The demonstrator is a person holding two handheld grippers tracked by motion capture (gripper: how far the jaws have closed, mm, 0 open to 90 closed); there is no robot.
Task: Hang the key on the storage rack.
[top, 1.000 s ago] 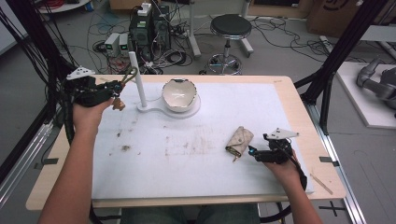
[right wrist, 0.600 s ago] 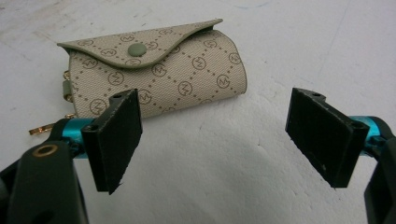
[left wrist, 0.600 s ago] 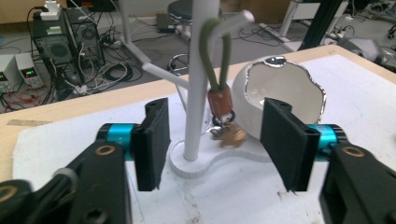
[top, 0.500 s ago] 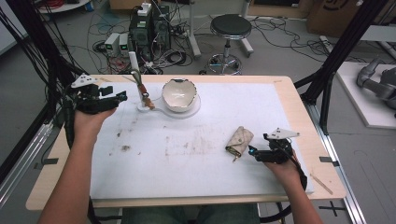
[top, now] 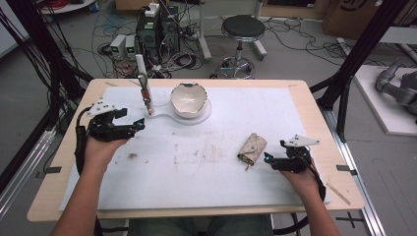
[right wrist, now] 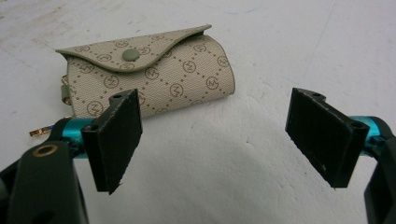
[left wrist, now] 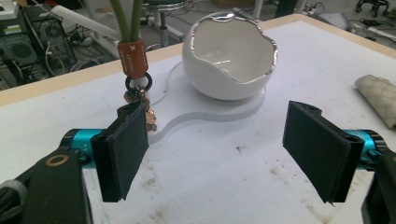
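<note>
A keychain (top: 145,92) with a green loop and a brown leather tag (left wrist: 132,57) hangs on the white post (top: 141,69) of a stand. A white eggshell-shaped bowl (top: 188,100) sits on the stand's flat base (top: 202,117). My left gripper (top: 139,124) is left of the post and apart from it. Its jaws have just been opening and stand open with nothing between them (left wrist: 224,149). A beige patterned key pouch (top: 252,147) lies at the right, flap snapped shut (right wrist: 173,70). My right gripper (top: 266,158) rests just right of the pouch, open and not touching it (right wrist: 217,140).
The white mat (top: 206,182) covers most of the wooden table (top: 324,123) and has brown stains near its middle. Black frame poles (top: 344,73) rise at both sides. A stool (top: 241,29) and computer boxes (top: 157,24) stand beyond the far edge.
My left gripper let go of the keychain, which now hangs on the post. It opened and drew back down and to the left. The right gripper has not moved.
</note>
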